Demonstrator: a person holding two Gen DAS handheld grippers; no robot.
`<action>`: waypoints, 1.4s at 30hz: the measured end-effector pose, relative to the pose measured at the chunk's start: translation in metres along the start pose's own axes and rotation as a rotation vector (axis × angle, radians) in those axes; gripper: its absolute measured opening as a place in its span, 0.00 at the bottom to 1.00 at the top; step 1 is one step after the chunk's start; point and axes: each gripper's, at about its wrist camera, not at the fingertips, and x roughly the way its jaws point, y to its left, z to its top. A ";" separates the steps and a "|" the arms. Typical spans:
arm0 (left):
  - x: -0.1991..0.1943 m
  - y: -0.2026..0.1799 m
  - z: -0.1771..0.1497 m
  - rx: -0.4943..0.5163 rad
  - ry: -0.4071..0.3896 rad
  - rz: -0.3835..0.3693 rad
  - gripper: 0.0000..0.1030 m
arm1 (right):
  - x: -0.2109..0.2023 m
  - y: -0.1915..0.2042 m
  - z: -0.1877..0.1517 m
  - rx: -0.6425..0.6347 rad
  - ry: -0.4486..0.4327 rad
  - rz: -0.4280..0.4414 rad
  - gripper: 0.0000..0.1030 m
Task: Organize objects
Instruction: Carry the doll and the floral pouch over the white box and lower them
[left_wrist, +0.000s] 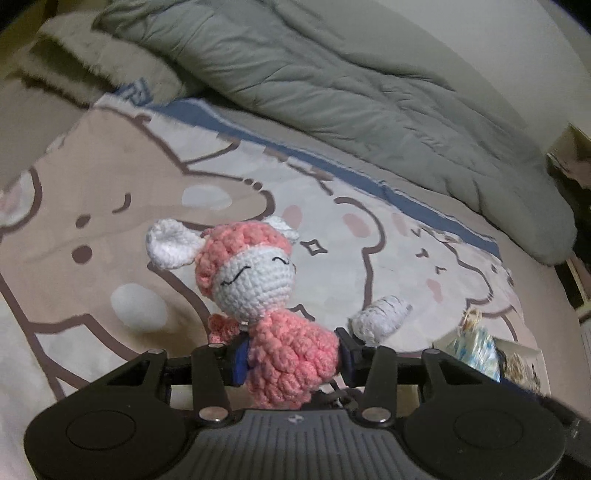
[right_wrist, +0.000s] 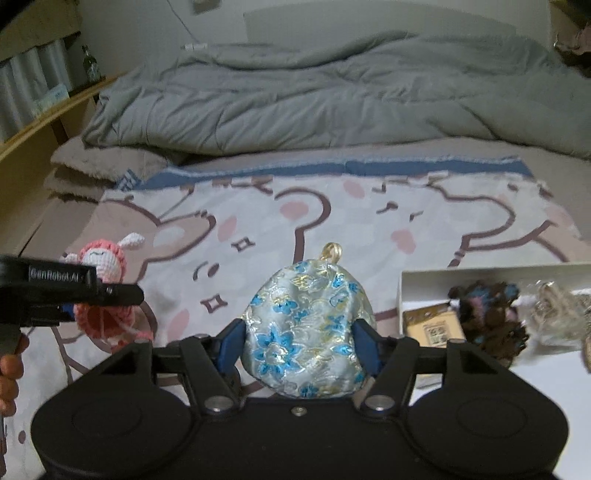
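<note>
Here a grey quilt (right_wrist: 314, 99) is heaped behind a cartoon-printed blanket (right_wrist: 369, 229) on the bed, and a white box (right_wrist: 406, 291) of odds and ends is seen at the right. A flowered silk pouch (right_wrist: 306, 332) is clamped between the right gripper (right_wrist: 300, 345) pads above the blanket. The left gripper (left_wrist: 293, 360) is closed narrowly on a pink crochet doll (left_wrist: 258, 280)'s body, held clear of the blanket

Left gripper (left_wrist: 293, 360) and right gripper (right_wrist: 299, 347) both clamped, angled downward.

Bed (right_wrist: 480, 147), grey duvet (right_wrist: 295, 99), cartoon blanket (right_wrist: 332, 229), white box (right_wrist: 410, 291)
</note>
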 end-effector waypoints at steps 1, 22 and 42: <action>-0.005 -0.001 -0.001 0.011 -0.004 -0.004 0.45 | -0.005 0.000 0.001 -0.001 -0.013 -0.002 0.62; -0.089 -0.027 -0.023 0.210 -0.116 -0.067 0.45 | -0.096 -0.002 0.007 -0.072 -0.169 -0.034 0.62; -0.091 -0.046 -0.028 0.276 -0.132 -0.085 0.45 | -0.117 -0.020 -0.004 -0.034 -0.212 -0.020 0.62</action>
